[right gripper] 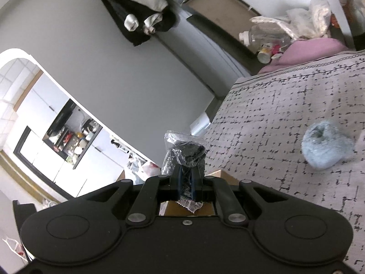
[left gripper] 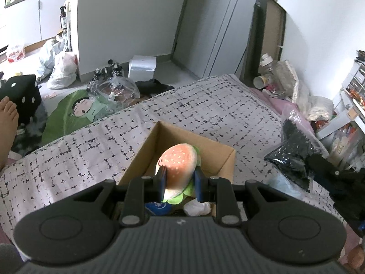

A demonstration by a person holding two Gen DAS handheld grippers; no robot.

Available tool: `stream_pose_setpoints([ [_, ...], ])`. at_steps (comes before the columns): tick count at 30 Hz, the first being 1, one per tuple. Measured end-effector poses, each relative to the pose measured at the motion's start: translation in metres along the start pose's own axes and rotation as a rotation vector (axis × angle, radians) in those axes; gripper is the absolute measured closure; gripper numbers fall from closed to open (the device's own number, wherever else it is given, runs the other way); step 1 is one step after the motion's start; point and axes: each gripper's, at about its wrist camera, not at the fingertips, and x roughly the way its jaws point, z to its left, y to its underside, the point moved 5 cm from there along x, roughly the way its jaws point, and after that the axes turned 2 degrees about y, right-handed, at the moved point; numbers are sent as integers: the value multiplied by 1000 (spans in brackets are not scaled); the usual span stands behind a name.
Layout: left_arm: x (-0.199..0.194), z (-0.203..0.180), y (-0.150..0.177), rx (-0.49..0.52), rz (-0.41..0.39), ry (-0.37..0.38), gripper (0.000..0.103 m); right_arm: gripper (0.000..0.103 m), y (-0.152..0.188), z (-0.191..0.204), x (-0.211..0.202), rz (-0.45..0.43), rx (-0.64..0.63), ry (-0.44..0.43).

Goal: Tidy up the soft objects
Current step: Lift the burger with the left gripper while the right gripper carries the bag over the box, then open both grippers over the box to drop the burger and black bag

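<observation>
The plush burger (left gripper: 176, 167) sits clamped between the blue pads of my left gripper (left gripper: 180, 183), held just above the open cardboard box (left gripper: 224, 159) that lies straight ahead of the fingers on the patterned bedspread (left gripper: 91, 141). Under the burger, close below the gripper, I can make out a blue item (left gripper: 157, 206) and a crumpled white one (left gripper: 197, 207) inside the box, but the gripper body covers most of them and I cannot tell what they are. To the right of the gripper lies a clear bag of dark material (left gripper: 294, 155), and just past it some black cloth (left gripper: 346, 191) cut off by the frame edge. A bare foot (left gripper: 8, 118) shows far to the left.

From the right wrist, my right gripper (right gripper: 186, 182) is pinched nearly closed on a small clear plastic packet with something dark inside (right gripper: 184, 153); the packet stands up beyond the fingertips and its crimped end (right gripper: 189, 204) hangs below them. A sliver of the cardboard box (right gripper: 219, 174) peeks out just beyond and beneath the gripper, mostly hidden. To the right, on the bedspread (right gripper: 273, 118), lies a fluffy pale blue object (right gripper: 326, 147), blurred.
</observation>
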Motion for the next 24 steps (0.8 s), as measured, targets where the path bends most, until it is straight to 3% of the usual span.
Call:
stream_pose_setpoints([
  [15,47,33,8,-43,86,-22,79,95,24,16,37,84,-54,42],
  [24,67,41,7,-31,140,-33,69,95,34,15,61,132,-56,77],
])
